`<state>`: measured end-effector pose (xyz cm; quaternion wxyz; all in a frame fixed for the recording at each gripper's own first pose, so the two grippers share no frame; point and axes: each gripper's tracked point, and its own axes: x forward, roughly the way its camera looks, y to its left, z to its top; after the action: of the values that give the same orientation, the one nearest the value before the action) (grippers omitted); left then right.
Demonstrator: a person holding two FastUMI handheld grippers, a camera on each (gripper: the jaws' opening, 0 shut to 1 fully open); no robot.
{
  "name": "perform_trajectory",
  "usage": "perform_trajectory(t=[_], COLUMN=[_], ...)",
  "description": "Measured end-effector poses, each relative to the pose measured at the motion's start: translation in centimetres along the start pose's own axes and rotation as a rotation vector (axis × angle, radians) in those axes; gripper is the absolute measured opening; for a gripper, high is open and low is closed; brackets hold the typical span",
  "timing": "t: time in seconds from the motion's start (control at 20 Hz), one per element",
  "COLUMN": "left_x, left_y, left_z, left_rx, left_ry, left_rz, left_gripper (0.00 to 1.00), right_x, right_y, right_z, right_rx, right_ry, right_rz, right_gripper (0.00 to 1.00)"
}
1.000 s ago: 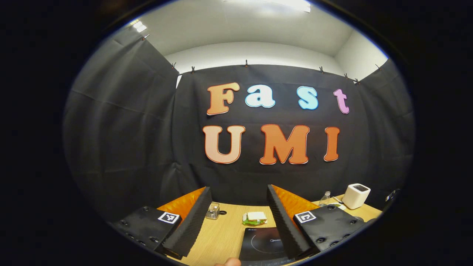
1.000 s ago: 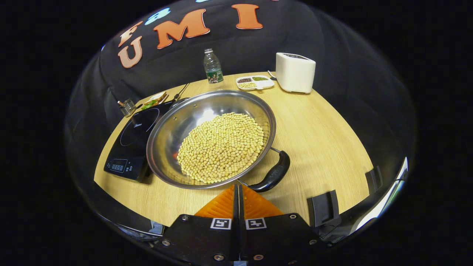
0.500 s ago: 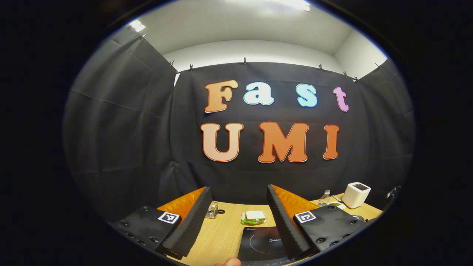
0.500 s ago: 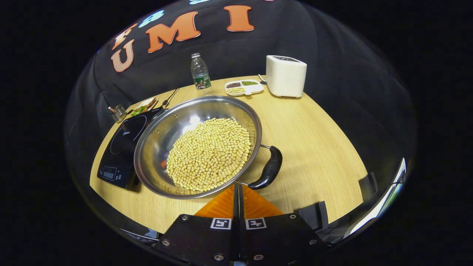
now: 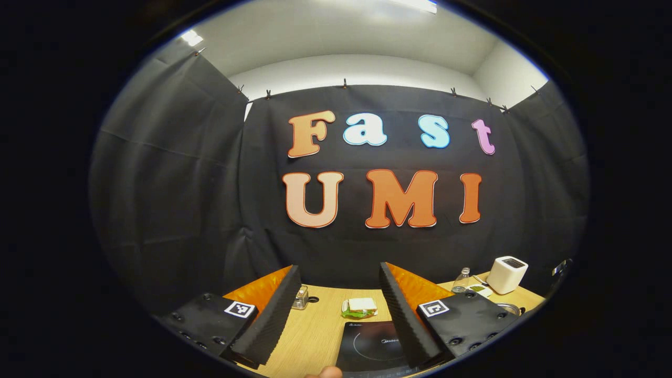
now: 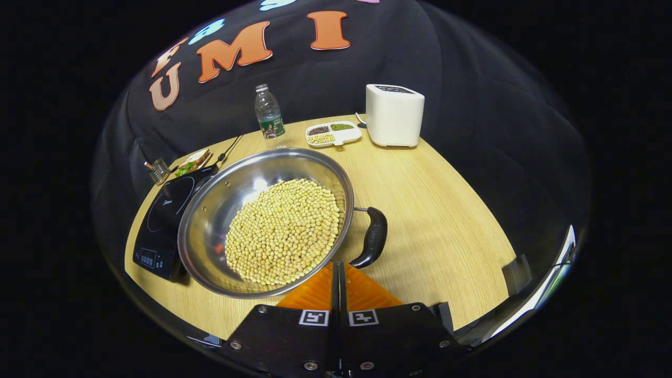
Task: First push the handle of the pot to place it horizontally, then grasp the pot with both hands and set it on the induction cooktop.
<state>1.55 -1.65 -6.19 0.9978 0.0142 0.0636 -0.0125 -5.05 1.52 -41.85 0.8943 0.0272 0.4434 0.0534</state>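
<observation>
A steel pot (image 6: 210, 231) full of yellow beans stands on the wooden table, its left edge overlapping the black induction cooktop (image 6: 157, 223). Its black handle (image 6: 371, 237) sticks out on the right side. My right gripper (image 6: 336, 266) is shut with nothing between its fingers, and its tips sit at the pot's near rim, just beside the handle's near end. My left gripper (image 5: 338, 269) is open, held above the table and level toward the cloth wall. The cooktop (image 5: 367, 344) lies below and between its fingers.
A water bottle (image 6: 269, 113), a divided tray of beans (image 6: 334, 134) and a white appliance (image 6: 394, 122) stand at the table's far side. A plate with a sandwich (image 6: 193, 160) and a small glass (image 6: 157, 170) lie beyond the cooktop. Bare wood (image 6: 436, 210) lies right of the pot.
The pot has slid left and nearer in the right gripper view, and its handle has swung to a steeper angle. The left gripper view has tilted slightly downward.
</observation>
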Motion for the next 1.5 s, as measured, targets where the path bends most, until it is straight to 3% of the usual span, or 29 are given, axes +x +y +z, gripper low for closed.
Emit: perform_trajectory(t=[0.75,1.5], left_x=[2.2,2.8], left_y=[-1.4,-6.4], left_z=[-2.3,-4.0], left_rx=[0.007,0.007], left_ry=[0.056,0.070], left_rz=[-0.001,-0.062], left_gripper=[0.99,0.98], right_x=[3.1,5.4], right_y=[-1.9,-2.6], right_z=[2.9,5.0], right_rx=[0.014,0.014], right_ry=[-0.031,-0.044], right_rz=[-0.021,0.014], right_gripper=[0.00,0.00])
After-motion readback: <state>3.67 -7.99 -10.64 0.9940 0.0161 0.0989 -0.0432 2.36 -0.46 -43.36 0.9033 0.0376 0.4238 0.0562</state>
